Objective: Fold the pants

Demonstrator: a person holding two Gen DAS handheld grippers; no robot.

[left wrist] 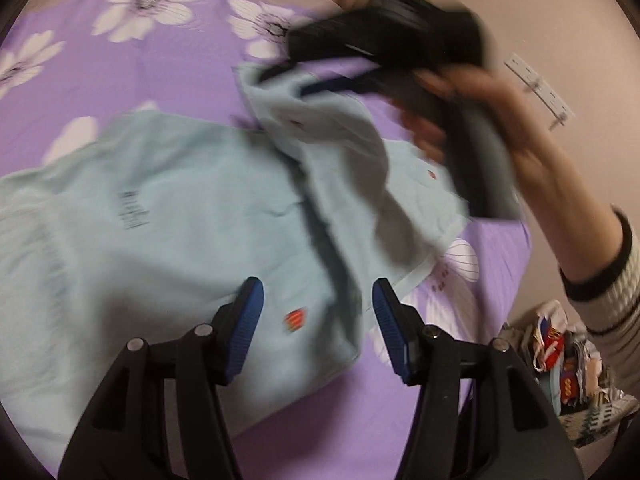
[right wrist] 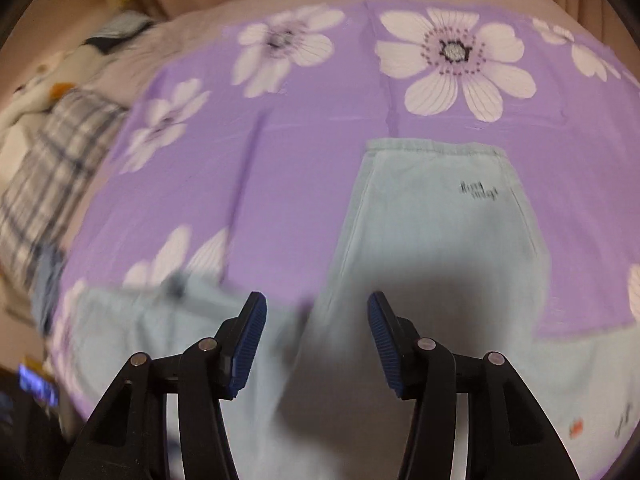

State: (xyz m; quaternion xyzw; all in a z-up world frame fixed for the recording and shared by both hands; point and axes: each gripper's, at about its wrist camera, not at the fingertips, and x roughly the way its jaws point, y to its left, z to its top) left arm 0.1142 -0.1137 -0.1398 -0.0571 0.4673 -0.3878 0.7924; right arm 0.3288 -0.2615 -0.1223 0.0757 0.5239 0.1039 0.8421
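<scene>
Pants (left wrist: 160, 208) on floral sheet (left wrist: 180, 72), left gripper (left wrist: 318, 320) spread empty, right gripper (right wrist: 317, 334) likewise, waistband only in right view

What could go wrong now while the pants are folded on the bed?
1. The right gripper looks open above the lifted pant leg; the leg may drop crooked over the pants.
2. Both views are blurred by motion, so the next grasp may miss the hem.
3. The left gripper hangs open near the edge of the purple bedsheet; loose fabric there could slide off.
</scene>
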